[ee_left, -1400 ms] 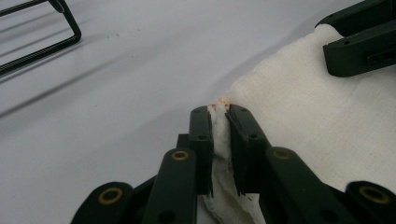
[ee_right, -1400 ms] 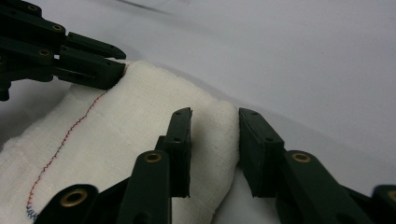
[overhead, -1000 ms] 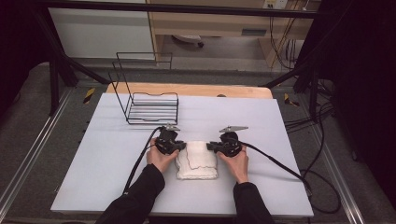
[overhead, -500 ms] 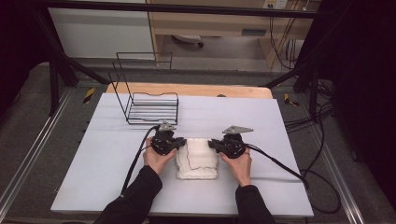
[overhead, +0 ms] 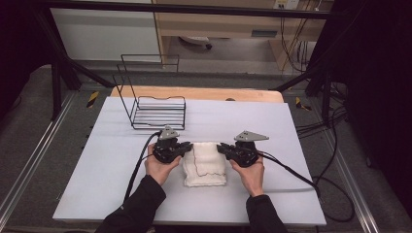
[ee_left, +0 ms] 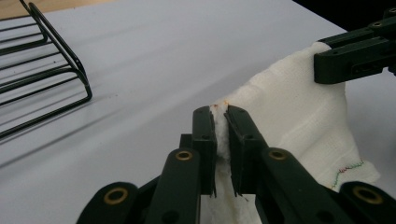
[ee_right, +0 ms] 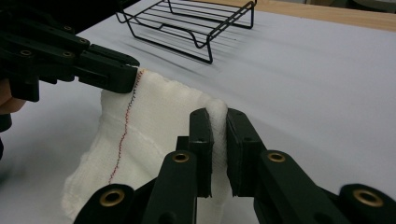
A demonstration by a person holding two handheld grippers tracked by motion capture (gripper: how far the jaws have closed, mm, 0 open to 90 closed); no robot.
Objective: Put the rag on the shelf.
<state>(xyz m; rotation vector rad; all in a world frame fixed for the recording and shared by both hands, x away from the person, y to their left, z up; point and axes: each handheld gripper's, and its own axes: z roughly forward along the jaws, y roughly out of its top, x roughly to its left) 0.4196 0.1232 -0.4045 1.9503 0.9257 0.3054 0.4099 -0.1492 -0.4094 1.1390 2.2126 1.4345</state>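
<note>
White cloth (overhead: 205, 163): near the desk's (overhead: 311, 194) front edge, midway along it. My left gripper (ee_left: 220, 122) and right gripper (ee_right: 215, 122) each pinch a far corner, lifted. Folding begun; flattening remains, wire rack (overhead: 159, 110) unused.

a white table (overhead: 301, 145) carries a black wire rack (overhead: 158, 112) and a white cloth (overhead: 206, 165).
</note>
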